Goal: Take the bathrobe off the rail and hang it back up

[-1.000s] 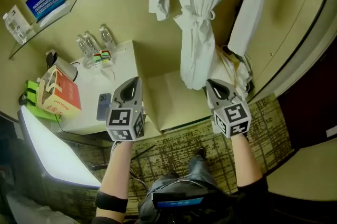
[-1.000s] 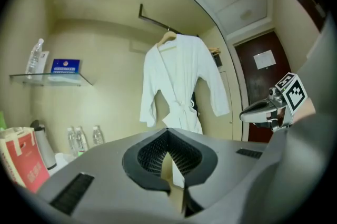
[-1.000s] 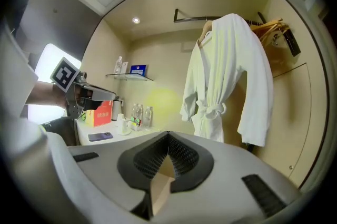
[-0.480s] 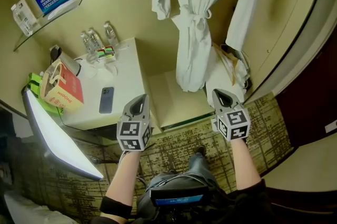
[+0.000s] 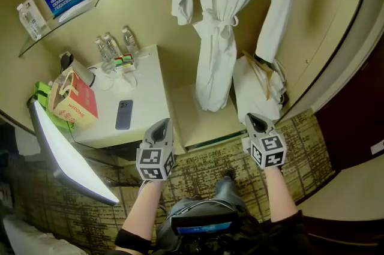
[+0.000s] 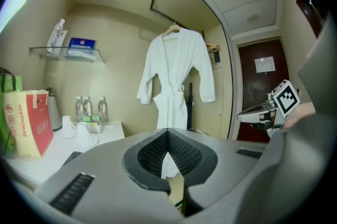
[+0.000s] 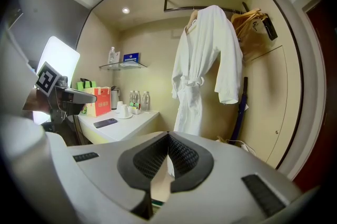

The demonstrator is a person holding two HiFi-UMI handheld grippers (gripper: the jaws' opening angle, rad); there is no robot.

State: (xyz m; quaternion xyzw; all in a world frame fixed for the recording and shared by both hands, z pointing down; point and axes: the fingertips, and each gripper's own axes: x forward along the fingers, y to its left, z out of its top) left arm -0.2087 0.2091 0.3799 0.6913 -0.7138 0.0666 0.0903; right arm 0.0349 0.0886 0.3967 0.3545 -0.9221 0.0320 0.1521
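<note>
Hanging from the rail (image 7: 181, 7), the bathrobe (image 5: 222, 26) is well apart from the left hand-held gripper (image 5: 161, 126) and right hand-held gripper (image 5: 257, 121), both closed and empty; the task looks either unstarted or finished.

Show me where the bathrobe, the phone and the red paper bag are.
bathrobe (image 5: 217, 62), head view, skirt below the belt.
phone (image 5: 123, 114), head view, its middle.
red paper bag (image 5: 75, 107), head view, its printed side.

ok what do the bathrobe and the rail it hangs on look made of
Bathrobe: soft white cloth, likely cotton towelling; matte, hanging in loose folds with a tied belt. Rail: probably metal, a thin dark straight bar; its finish is too small to judge.
</note>
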